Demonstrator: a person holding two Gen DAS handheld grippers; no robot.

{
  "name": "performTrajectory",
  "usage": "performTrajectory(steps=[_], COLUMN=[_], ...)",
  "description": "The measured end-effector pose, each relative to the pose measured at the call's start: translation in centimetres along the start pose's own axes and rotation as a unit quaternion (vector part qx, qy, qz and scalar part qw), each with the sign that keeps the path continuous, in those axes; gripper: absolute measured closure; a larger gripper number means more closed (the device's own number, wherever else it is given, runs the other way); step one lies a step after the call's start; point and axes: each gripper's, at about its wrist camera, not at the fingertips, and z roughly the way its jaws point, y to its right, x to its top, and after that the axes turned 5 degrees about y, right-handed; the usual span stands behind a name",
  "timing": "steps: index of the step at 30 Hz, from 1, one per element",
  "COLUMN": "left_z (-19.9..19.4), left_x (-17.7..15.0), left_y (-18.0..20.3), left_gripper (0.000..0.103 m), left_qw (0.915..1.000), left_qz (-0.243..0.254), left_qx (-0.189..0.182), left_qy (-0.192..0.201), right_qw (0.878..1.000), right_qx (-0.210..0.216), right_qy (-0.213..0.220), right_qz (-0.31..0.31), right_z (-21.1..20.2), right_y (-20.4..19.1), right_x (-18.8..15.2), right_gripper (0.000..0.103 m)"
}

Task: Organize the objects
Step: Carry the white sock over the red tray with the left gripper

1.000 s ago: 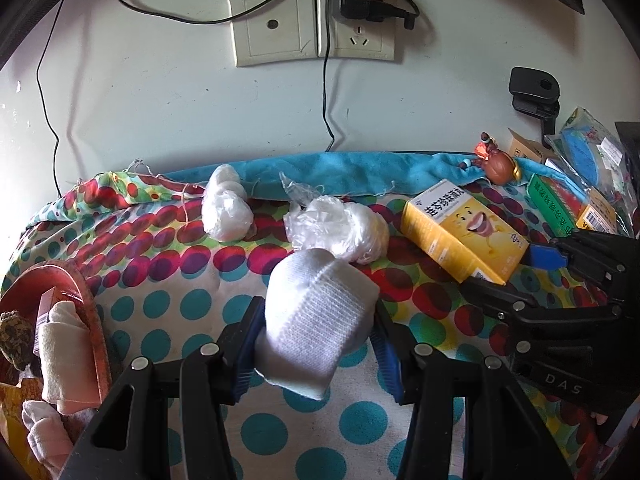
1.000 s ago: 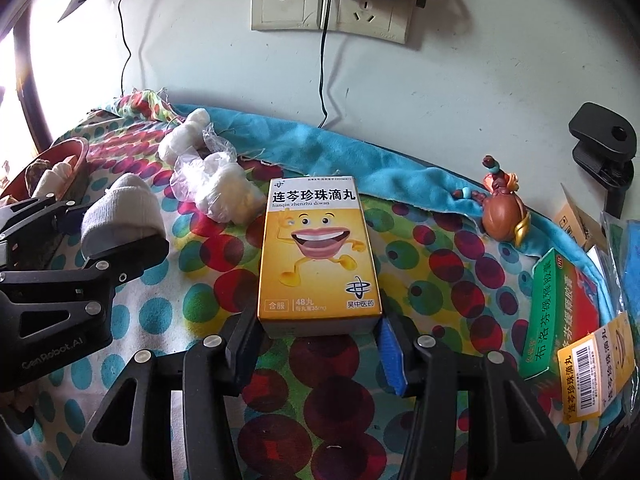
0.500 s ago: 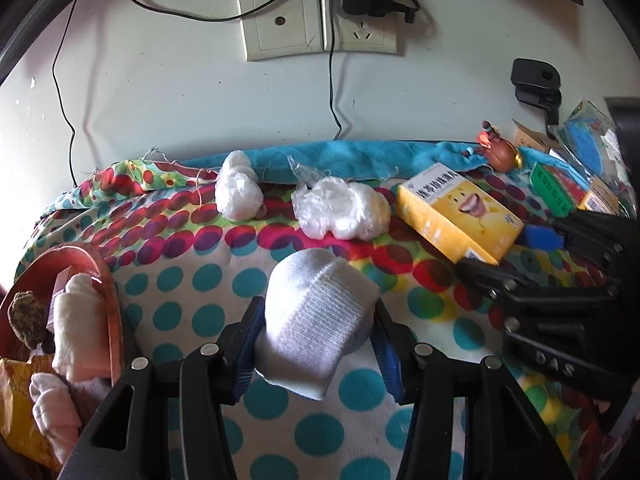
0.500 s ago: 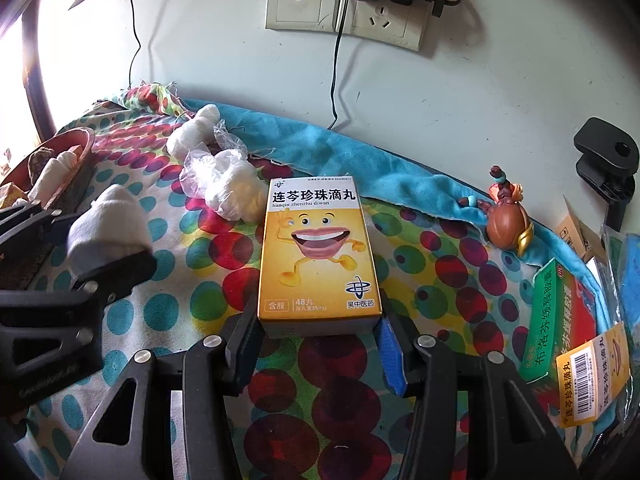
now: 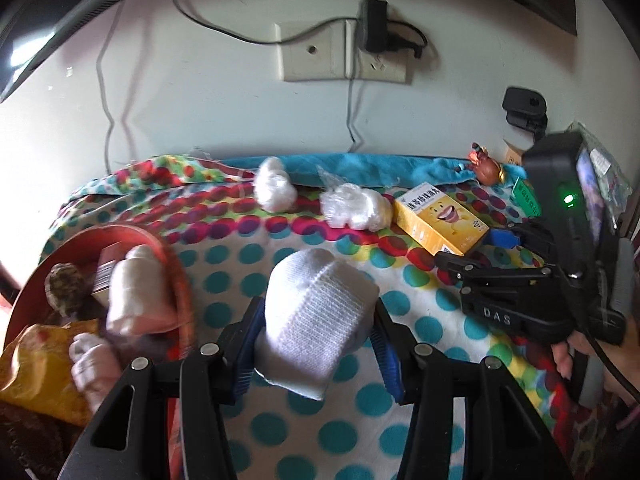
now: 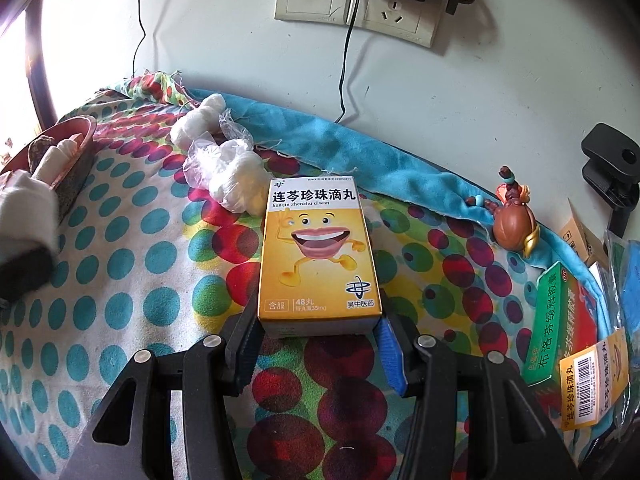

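My left gripper (image 5: 316, 340) is shut on a rolled white sock (image 5: 316, 312) and holds it above the polka-dot cloth (image 5: 248, 276), to the right of a red basket (image 5: 176, 272). The sock also shows at the left edge of the right wrist view (image 6: 28, 212). My right gripper (image 6: 318, 336) is shut on a yellow medicine box (image 6: 318, 252) with a cartoon mouth, held over the cloth. The box and the right gripper show in the left wrist view (image 5: 440, 220).
The red basket (image 6: 78, 128) holds rolled socks and a yellow packet. Two plastic-wrapped white bundles (image 6: 224, 172) lie near the blue cloth edge (image 6: 360, 160). A brown toy figure (image 6: 512, 220), a green medicine box (image 6: 560, 320) and more packets sit at the right. Wall sockets and cables are behind.
My left gripper has moved back and to the left with the sock, bringing the red basket closer. My right gripper has pulled back a little with the yellow box.
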Motion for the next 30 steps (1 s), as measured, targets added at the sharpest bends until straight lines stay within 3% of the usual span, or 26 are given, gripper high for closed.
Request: performTrajectory(steps=[8,16,21,30], left_z=[-5.0,-8.7,-9.2,-7.0], left_x=[0.2,-0.6,-2.0,-2.7], left_y=[-5.4,-13.7,-19.0,-23.1], left_gripper=[0.051,0.051,0.051,0.051], left_qw=[0.9983,0.9896,0.9799,0.9729], left_qz=[-0.054,-0.109,-0.140,-0.180], left_qx=[0.020,0.093,0.141,0.140], left_qy=[0.004,0.011,-0.007,-0.040], right_qw=[1.000,1.000,1.000,1.000], right_qx=[0.002,0.000,-0.003,-0.001], right_qy=[0.000,0.000,0.000,0.000], right_qz=[0.001,-0.001,-0.004,-0.003], right_z=[0.0,0.0,0.0,0.0], right_y=[0.0,0.2,0.1,0.1], right_x=[0.0,0.0,0.0,-0.1], right_gripper=[0.055,0.055,0.055,0.055])
